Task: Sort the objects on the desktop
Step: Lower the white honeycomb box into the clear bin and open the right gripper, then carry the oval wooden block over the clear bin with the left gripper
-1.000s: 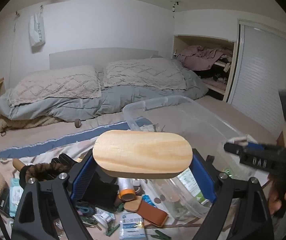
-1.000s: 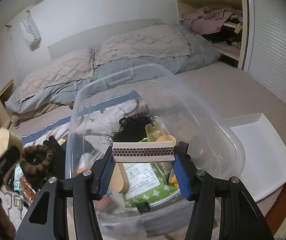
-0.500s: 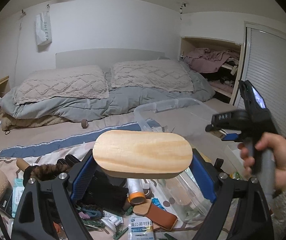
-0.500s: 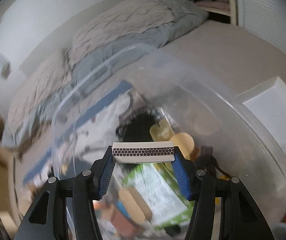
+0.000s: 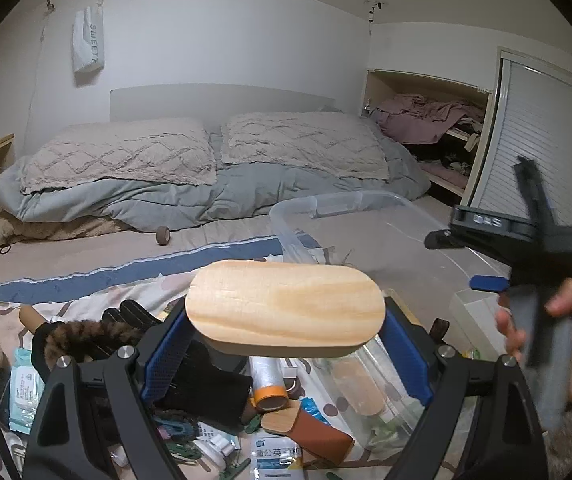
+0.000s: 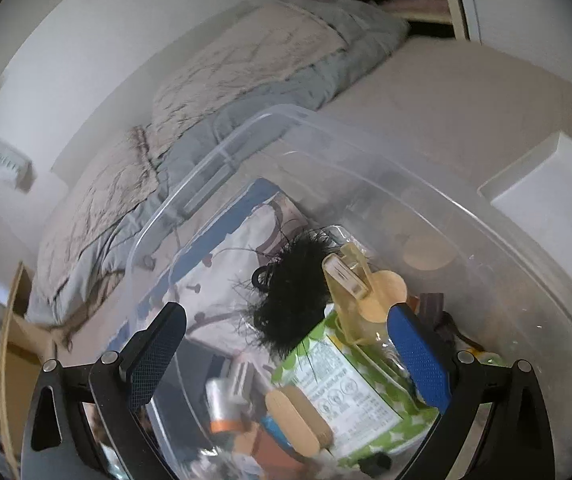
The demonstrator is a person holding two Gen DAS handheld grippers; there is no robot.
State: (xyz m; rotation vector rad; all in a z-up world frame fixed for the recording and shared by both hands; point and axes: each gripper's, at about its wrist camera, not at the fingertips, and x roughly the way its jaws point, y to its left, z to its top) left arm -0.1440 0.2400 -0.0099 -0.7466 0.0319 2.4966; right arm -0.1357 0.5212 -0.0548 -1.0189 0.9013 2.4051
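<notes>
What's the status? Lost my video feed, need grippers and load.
Left gripper shut on wooden block. Right gripper just opened, nothing between fingers, over clear bin. Nothing in the way.

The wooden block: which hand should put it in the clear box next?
Left, probably. Its claw is shut on the wooden block, and the clear box sits just ahead to its right. The right claw has just been opening, stands empty over the box, and would need to fetch something first.

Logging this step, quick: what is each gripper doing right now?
Left gripper: closed on the wooden block.
Right gripper: jaws just opened, empty, over the clear bin.
</notes>
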